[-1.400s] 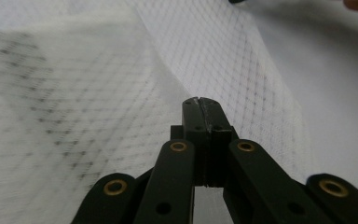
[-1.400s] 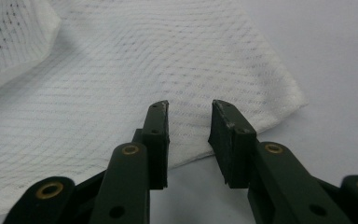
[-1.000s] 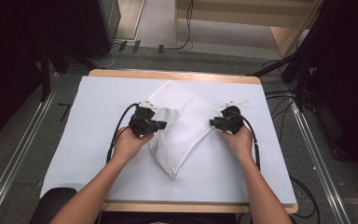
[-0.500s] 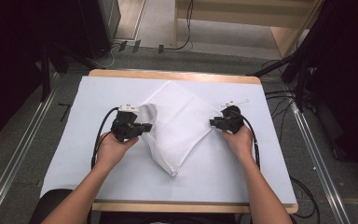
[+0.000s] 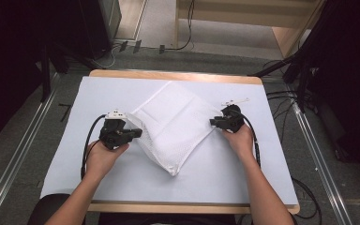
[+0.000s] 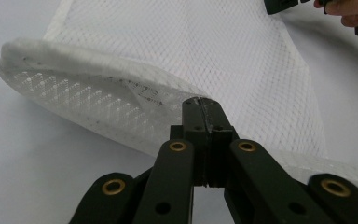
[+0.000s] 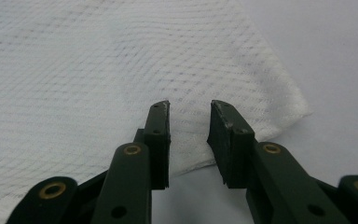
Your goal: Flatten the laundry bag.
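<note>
mid-tabletop sits the mesh bag [image 5: 173,124], lying like a diamond. my left gripper [image 5: 132,133] has dragged its corner out toward the left edge since a second ago, so it's spreading flatter. left is clamped on that corner; right gripper [image 5: 214,122] is parted over the opposite corner, not pinching.

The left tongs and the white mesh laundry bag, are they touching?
Touching. In the left gripper view, the left tongs are shut on the edge of the white mesh laundry bag.

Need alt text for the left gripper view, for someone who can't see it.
The left gripper, jaws shut, pinches the folded edge of a white mesh cloth lying on a white table cover. The other gripper sits at the top right.
</note>
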Demonstrator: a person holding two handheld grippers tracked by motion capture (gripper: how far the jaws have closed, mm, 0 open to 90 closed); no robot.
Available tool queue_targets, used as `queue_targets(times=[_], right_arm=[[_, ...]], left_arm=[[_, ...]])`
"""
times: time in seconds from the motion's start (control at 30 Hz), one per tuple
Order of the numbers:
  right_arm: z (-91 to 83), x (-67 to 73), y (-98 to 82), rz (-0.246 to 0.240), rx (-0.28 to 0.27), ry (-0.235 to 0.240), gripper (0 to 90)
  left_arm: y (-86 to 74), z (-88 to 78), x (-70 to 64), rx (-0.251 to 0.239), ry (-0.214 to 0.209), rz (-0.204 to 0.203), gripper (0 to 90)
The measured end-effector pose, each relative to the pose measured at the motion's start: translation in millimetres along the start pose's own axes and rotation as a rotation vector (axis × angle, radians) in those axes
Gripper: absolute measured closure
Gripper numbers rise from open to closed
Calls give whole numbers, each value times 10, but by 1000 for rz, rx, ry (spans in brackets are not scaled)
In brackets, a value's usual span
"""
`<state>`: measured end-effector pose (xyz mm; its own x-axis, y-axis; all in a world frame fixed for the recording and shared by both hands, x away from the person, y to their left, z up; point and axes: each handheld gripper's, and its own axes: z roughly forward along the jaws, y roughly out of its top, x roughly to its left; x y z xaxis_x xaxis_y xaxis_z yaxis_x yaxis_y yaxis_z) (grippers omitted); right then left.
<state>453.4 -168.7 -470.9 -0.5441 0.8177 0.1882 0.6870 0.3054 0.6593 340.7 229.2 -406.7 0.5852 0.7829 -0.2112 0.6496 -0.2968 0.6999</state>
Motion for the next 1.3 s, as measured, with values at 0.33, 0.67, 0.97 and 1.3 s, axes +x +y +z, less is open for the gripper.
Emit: queue_targets(times=[0.33, 0.67, 0.97, 1.3], right_arm=[[8, -7, 58, 21, 26, 7, 703], [-179, 189, 110, 5, -4, 41, 688], [-320, 471, 13, -45, -4, 65, 667], [-457, 666, -142, -73, -13, 86, 656]], left_arm=[[-16, -277, 48, -18, -13, -20, 728], [20, -516, 206, -31, -26, -57, 620], [151, -560, 273, -33, -24, -56, 597], [344, -261, 499, 49, 1, -26, 594]])
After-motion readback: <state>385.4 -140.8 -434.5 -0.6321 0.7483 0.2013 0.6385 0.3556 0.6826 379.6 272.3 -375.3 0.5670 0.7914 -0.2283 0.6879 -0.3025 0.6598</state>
